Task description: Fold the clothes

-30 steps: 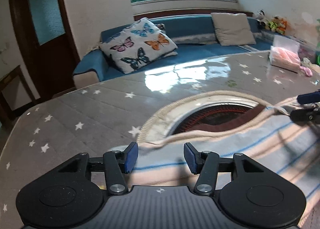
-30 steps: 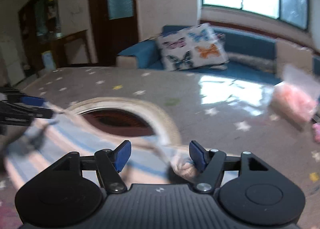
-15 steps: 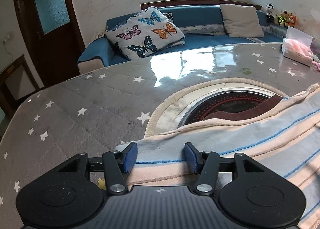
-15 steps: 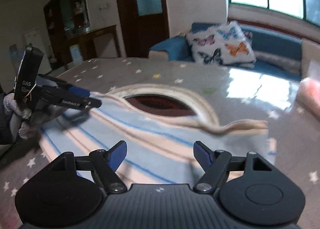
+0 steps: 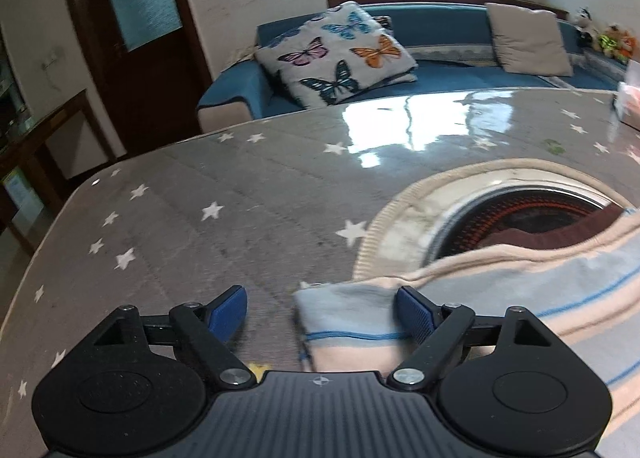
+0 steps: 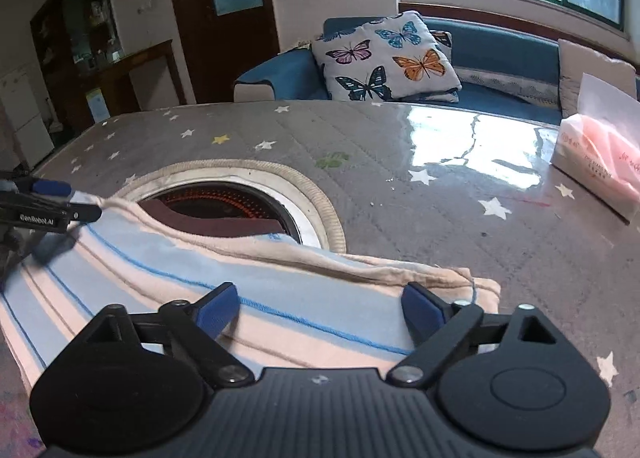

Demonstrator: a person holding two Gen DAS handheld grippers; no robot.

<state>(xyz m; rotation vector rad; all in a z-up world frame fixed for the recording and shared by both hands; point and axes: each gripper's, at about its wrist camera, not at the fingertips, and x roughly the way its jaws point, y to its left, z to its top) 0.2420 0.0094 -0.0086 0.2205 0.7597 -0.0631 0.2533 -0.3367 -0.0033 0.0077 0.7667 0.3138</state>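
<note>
A folded garment (image 5: pixel 500 286) with pale blue and peach stripes lies flat on the grey star-patterned table (image 5: pixel 208 185). My left gripper (image 5: pixel 322 312) hangs over its left corner. Its jaws are opening, the corner lies between the blue pads, and neither pad presses on it. In the right wrist view the garment (image 6: pixel 200 278) spreads across the near table. My right gripper (image 6: pixel 320 310) is just above its right end with its jaws opening wide, the cloth beneath them and not pinched. The left gripper (image 6: pixel 76 199) shows at the far left of that view.
A round opening (image 6: pixel 224 201) with a ribbed cream rim sits in the table just beyond the garment, with a dark brown cloth inside. A pink tissue pack (image 6: pixel 596 161) stands at the right. Behind the table are a blue sofa and a butterfly pillow (image 5: pixel 336 53).
Both pairs of jaws have spread much wider. The garment, earlier lifted and blurred in motion, now lies flat. The left view has shifted so the cloth's corner sits between its fingers.
</note>
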